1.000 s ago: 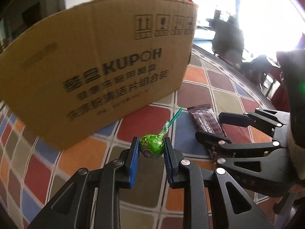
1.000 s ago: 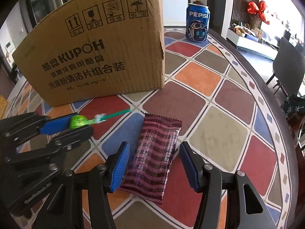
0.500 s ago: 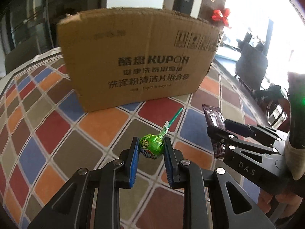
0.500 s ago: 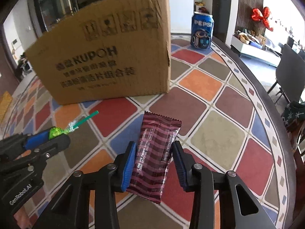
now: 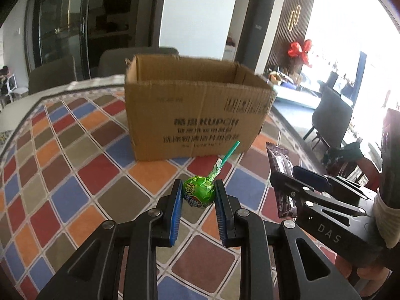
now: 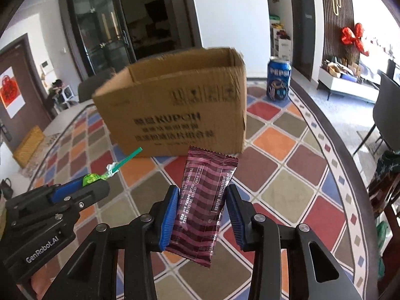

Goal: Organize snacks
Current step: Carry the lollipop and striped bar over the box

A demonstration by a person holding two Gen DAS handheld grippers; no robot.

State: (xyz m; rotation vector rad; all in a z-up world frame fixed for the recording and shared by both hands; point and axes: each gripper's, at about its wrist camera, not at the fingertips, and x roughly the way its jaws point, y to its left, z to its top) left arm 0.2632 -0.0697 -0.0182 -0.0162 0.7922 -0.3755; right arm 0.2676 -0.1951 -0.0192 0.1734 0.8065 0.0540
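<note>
- Both grippers have risen off the table [image 5: 62, 150] within the last second: a second ago the lollipop and the snack bar were low over the tiled top, with the right jaws still spread around the bar; now both are carried in the air.
- The left gripper [image 5: 197, 195] has its jaws pinching the green lollipop [image 5: 198, 192] by its wrapped head, with the teal stick pointing up and away toward the box.
- The right gripper [image 6: 202, 207] has its jaws pressed against the two long sides of the maroon snack bar [image 6: 203, 200], which stands roughly upright, its lower end hanging below the pads.
- The cardboard box [image 6: 175, 115] now shows its open top and part of its inner walls, where before only its printed front wall filled the view; it sits toward the far edge of the table, ahead of both grippers.
- A Pepsi can [image 6: 278, 80] stands at the box's right, near the far right edge, untouched.
- Judgement: the pickup is done for both snacks; what remains is carrying them over the box rim and letting go inside.
</note>
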